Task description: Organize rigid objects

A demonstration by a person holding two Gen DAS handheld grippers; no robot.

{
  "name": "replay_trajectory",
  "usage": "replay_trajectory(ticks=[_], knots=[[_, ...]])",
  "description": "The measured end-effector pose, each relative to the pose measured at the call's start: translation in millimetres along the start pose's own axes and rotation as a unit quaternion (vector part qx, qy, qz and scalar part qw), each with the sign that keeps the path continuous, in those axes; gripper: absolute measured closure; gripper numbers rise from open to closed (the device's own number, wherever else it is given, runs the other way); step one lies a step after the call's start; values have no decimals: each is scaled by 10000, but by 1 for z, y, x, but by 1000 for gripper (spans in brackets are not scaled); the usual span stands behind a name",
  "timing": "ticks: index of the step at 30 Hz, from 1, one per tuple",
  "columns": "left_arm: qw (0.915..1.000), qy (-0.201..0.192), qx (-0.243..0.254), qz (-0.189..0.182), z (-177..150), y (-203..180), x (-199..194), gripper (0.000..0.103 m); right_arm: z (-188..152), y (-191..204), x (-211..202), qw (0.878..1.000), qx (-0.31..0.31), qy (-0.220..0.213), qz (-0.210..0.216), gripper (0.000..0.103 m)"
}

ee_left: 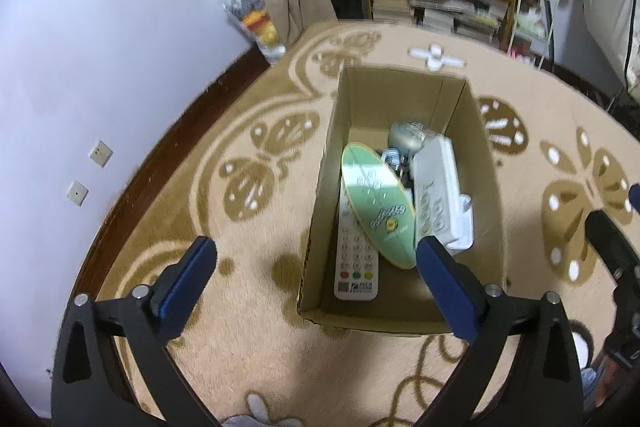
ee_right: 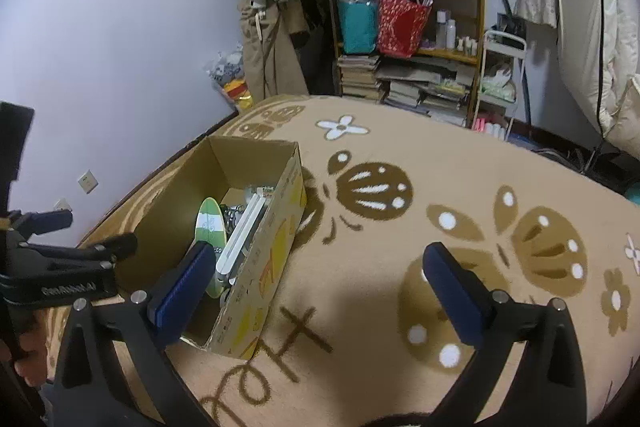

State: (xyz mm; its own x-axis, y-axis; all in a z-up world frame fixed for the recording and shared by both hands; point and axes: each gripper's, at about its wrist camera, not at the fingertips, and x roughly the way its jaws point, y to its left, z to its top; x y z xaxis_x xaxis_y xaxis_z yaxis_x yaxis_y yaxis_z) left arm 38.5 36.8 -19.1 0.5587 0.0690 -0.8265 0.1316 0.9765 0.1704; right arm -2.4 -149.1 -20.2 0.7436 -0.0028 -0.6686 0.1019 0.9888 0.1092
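Both grippers, left [ee_left: 316, 259] and right [ee_right: 320, 267], hang spread and empty over the cardboard box [ee_left: 324, 187], items apparently already stowed inside.

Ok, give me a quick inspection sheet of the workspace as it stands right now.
Surface: patterned beige carpet.
Job's things: open cardboard box holding a green oval board, white remote, white case and a grey item at the back.
Clutter: nothing seen on the carpet near the box.
Grippers: left gripper and right gripper both open, empty.
Cables: nothing seen.
Surroundings: wall, crowded shelf, hanging clothes.
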Motion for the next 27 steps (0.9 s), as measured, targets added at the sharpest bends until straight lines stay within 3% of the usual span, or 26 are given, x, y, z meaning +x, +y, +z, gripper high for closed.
replay_trajectory(ticks=[11, 27], knots=[[9959, -891, 14, -151, -14, 0, -54, 3, -7, -3, -36, 9997, -33, -218, -82, 0], [9917, -1275, 73, -153, -50, 0, -93, 3, -26, -10, -77, 9972, 12, -692, -274, 0]])
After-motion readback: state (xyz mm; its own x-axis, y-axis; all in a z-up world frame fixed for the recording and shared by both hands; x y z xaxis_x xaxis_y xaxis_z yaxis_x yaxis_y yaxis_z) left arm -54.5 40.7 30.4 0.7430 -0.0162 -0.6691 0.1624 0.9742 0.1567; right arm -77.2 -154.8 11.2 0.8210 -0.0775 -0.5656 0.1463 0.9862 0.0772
